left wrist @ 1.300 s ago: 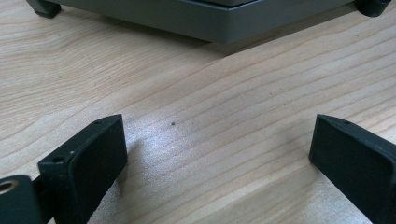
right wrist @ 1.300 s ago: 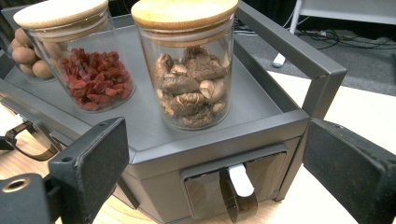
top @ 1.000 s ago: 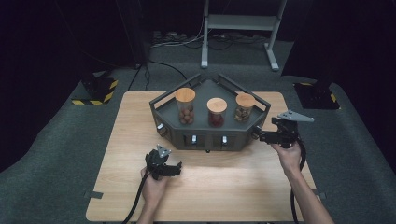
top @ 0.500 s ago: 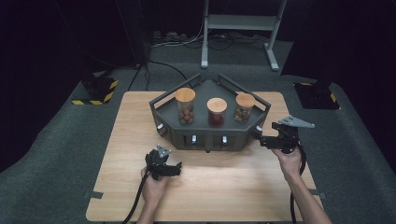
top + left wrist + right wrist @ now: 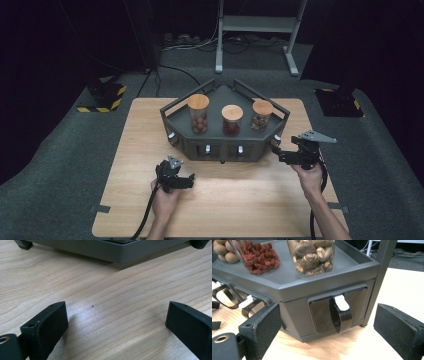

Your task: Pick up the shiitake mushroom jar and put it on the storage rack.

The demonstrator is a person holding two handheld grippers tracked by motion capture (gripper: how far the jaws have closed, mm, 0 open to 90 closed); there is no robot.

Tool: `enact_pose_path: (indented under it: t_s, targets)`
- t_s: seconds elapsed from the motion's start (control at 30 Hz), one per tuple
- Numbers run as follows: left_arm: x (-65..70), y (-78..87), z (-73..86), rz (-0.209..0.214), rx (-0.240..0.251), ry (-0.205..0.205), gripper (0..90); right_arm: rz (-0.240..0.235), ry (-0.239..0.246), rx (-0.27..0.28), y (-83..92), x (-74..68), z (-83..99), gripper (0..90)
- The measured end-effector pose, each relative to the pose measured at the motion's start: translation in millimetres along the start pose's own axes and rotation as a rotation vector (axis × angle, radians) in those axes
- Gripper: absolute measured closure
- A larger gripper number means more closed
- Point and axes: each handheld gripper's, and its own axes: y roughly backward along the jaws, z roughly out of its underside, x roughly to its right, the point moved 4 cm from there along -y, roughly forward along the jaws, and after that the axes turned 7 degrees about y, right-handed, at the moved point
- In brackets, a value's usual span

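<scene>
Wooden table (image 5: 125, 150) first, pale under the lamp, with dark floor (image 5: 60, 150) on every side; on its far half stands a grey rack (image 5: 225, 142) of angled faces, carrying three cork-lidded jars (image 5: 232, 120) of nuts, red berries and mushrooms. We hold a gripper in each hand. Our left gripper (image 5: 186, 182) rests low on the bare wood in front of the rack, jaws wide apart with nothing between them, and its own view takes in the wood grain and the rack's bottom edge (image 5: 117, 255) beyond. Our right gripper (image 5: 278, 155) is plainly the nearer to the work: it sits just beside the rack's right front corner, jaws spread wide and holding nothing, aimed at the corner's drawer front (image 5: 337, 312). On that panel hangs a black handle (image 5: 340, 316) with a white tip (image 5: 342, 302), and it lies straight ahead of the jaws, roughly centred in the gap between them yet not touched. Its long axis runs up and down the panel, white end uppermost, and it sticks out from the face toward the gripper; the jaws stand to either side of it, across that axis. We judge the next move to be a short push forward so the pads close on the handle's flanks. Similar white-tipped handles (image 5: 247, 302) line the neighbouring faces.
</scene>
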Motion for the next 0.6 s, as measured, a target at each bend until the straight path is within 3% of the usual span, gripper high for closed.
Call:
enact_pose_path:
  t_s: [0.6]
  targets:
    - [0.0, 0.0, 0.0, 0.000, 0.000, 0.000, 4.1, 0.003, -0.010, -0.035, -6.4, -2.3, 22.7, 7.2]
